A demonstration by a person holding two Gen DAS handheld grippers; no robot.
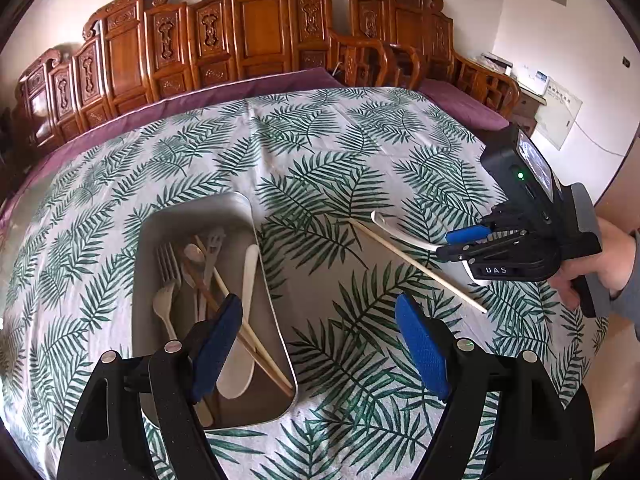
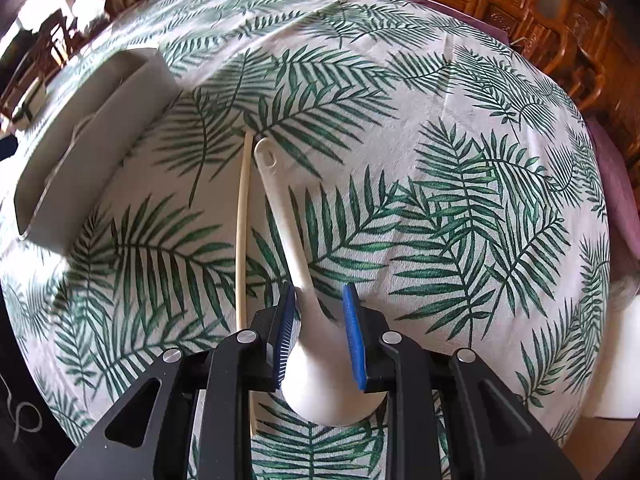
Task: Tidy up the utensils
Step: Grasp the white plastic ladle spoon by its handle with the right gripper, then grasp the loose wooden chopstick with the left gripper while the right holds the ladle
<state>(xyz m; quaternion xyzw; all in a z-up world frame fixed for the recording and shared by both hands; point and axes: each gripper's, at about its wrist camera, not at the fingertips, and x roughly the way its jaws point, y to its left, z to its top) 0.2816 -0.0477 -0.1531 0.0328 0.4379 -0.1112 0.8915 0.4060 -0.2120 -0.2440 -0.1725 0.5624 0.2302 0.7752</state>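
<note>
1. The worktop (image 2: pixel 460 184) is covered by a pale cloth printed with green fern leaves.
2. A smooth white spoon (image 2: pixel 288 232) with a long tapered handle is seen lying on the cloth, just beside a thin cream chopstick (image 2: pixel 241 240).
3. Forks, spoons and chopsticks are heaped in an oblong metal tray (image 1: pixel 276 320).
4. The right claw (image 2: pixel 320 336) is set astride the spoon's neck, partly spread; only the left pad appears to touch it.
5. The left claw (image 1: pixel 320 352) is spread wide and holds nothing.

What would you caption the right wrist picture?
Right gripper straddling a white spoon beside a chopstick on the leaf-print tablecloth.
</note>
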